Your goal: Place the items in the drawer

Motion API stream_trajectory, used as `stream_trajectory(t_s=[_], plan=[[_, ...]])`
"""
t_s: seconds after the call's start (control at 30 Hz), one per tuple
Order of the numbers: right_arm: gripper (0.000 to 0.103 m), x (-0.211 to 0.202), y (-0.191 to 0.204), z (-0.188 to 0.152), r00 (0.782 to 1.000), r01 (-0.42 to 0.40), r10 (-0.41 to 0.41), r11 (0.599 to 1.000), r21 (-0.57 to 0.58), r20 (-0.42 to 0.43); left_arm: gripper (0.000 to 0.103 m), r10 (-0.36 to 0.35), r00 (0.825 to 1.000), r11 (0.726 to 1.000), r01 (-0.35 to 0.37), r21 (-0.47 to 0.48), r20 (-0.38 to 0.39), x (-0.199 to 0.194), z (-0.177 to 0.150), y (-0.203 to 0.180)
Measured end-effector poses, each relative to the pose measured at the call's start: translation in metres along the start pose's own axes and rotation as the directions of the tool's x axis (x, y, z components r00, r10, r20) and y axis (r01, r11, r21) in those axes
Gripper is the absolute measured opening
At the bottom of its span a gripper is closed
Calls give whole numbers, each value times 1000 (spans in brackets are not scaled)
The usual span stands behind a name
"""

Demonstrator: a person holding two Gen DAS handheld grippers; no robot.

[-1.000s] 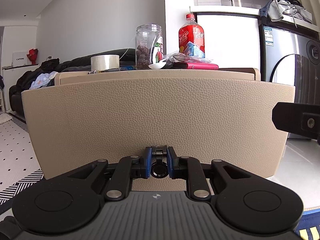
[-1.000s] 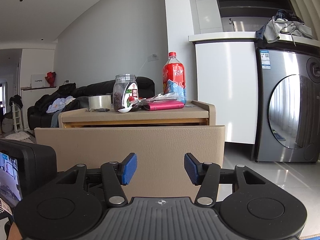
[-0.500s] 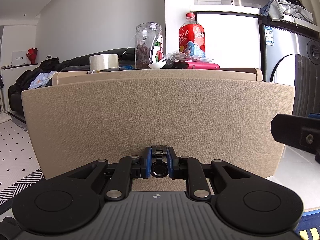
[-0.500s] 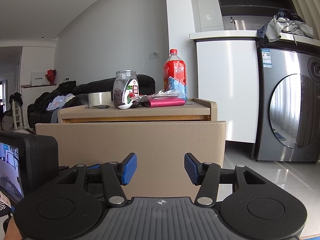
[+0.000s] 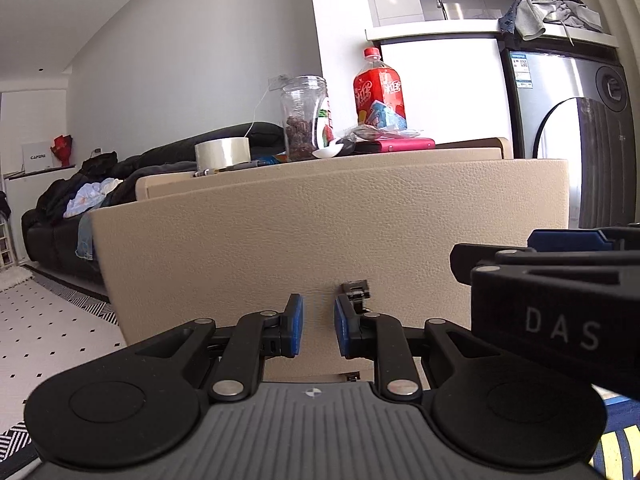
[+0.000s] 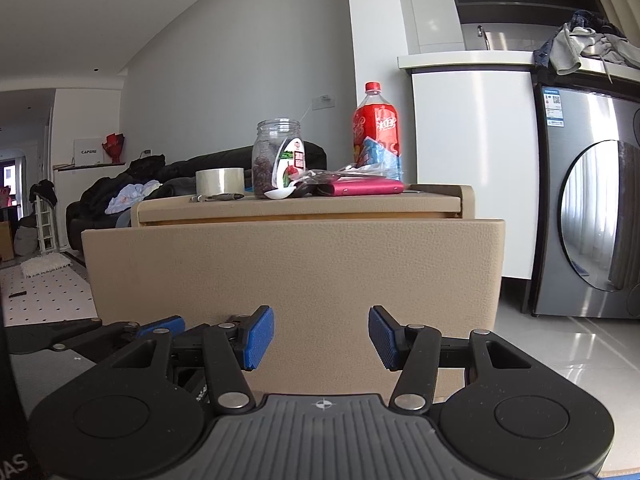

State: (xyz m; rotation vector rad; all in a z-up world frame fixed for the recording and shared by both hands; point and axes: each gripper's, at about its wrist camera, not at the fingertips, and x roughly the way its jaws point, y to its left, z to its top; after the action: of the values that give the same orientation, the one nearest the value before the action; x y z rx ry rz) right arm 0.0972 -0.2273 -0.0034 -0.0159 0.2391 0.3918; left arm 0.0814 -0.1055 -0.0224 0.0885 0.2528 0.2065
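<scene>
Left wrist view showed the left gripper (image 5: 318, 330) parted narrowly beside the drawer (image 5: 320, 232) handle (image 5: 354, 290), empty; the right gripper (image 6: 321, 338) stood wide, empty; the glass jar (image 6: 277, 158) on top, likely rigid, slippery, breakable, warranted a mid-body grasp.

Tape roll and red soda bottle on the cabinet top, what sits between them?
The clear jar stands between the tape roll and the red soda bottle, shown in both wrist views.

1. Drawer front (image 5: 320, 232): beige, pebbled leather-grain texture.
2. Bottle (image 6: 376, 128): red label, red cap.
3. Case (image 6: 360, 189): magenta.
4. Floor tiles (image 5: 44, 320): white, black diamond dots.
5. Gripper pads (image 6: 260, 336): blue.
</scene>
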Motion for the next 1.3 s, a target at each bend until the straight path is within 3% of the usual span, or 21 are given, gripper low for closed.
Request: stream_trajectory(t_s=[0.13, 0.3, 0.43, 0.53, 0.7, 0.8, 1.03, 1.17, 1.3], plan=[[55, 9, 15, -6, 1000, -17, 17, 1000, -19, -3, 28, 10, 1000, 1000, -10, -29, 8, -7, -11, 26], [38, 24, 28, -8, 999, -34, 34, 999, -13, -1, 39, 36, 999, 998, -35, -44, 27, -13, -25, 52], [34, 35, 34, -7, 999, -47, 47, 999, 7, 13, 48, 34, 998, 998, -31, -53, 61, -19, -30, 64], [23, 44, 39, -8, 999, -48, 47, 999, 23, 22, 52, 34, 996, 999, -32, -24, 88, -25, -32, 67], [19, 57, 47, -16, 998, -56, 55, 998, 27, 7, 62, 60, 986, 997, -66, 36, 157, -45, -42, 63], [19, 59, 52, -19, 999, -24, 23, 999, 26, 25, 71, 47, 985, 999, -47, -7, 166, -55, -48, 69], [19, 60, 53, -23, 999, -10, 10, 1000, 17, 40, 74, 91, 983, 987, -68, -146, 159, -63, -61, 95], [19, 62, 51, -23, 999, -19, 18, 999, 26, 43, 81, 52, 979, 977, -9, -213, 199, -64, -70, 107], [19, 63, 52, -25, 999, -16, 15, 1000, 22, 52, 90, -39, 969, 979, 86, -186, 244, -60, -76, 114]])
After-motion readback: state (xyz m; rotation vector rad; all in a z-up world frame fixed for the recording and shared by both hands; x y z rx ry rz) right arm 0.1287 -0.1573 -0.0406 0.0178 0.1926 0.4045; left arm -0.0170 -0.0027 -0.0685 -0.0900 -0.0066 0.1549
